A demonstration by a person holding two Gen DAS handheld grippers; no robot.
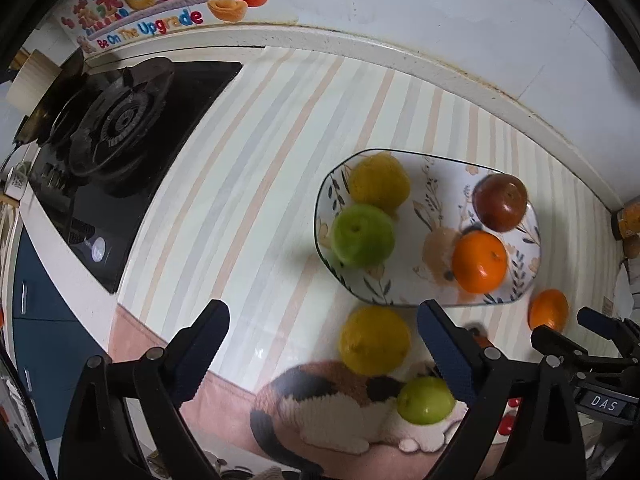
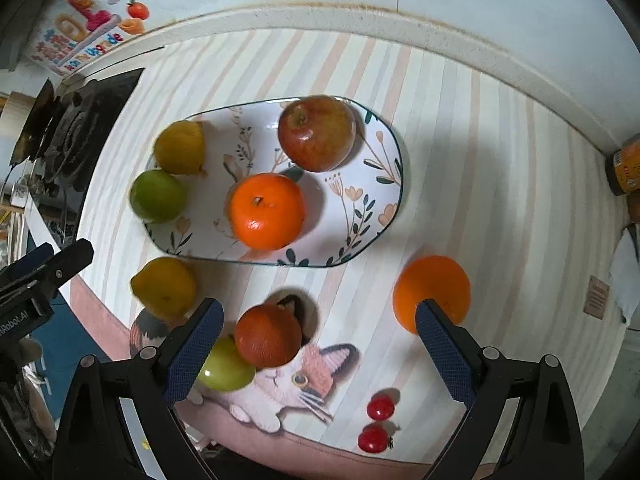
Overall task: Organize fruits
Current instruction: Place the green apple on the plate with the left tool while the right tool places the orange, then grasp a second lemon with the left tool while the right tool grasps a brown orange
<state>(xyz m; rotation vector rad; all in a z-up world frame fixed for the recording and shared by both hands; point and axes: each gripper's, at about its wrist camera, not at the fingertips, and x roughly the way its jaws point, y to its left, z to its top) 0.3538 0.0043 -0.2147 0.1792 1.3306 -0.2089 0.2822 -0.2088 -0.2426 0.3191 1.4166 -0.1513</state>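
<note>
Four fruits, a lemon (image 2: 180, 148), a lime (image 2: 158, 196), an orange (image 2: 266, 210) and an apple (image 2: 316, 134), lie on the flowered plate (image 2: 360, 200) mid-frame, while more fruit rests on the striped table (image 2: 480, 140) below it, and both the left tongs (image 1: 322, 344) and right tongs (image 2: 318, 338) gape wide, holding nothing.

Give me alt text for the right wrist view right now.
The open right hand-held gripper hangs empty above a floral plate holding an apple, orange, lemon and lime. More fruit lies loose on the cat-print mat.
</note>
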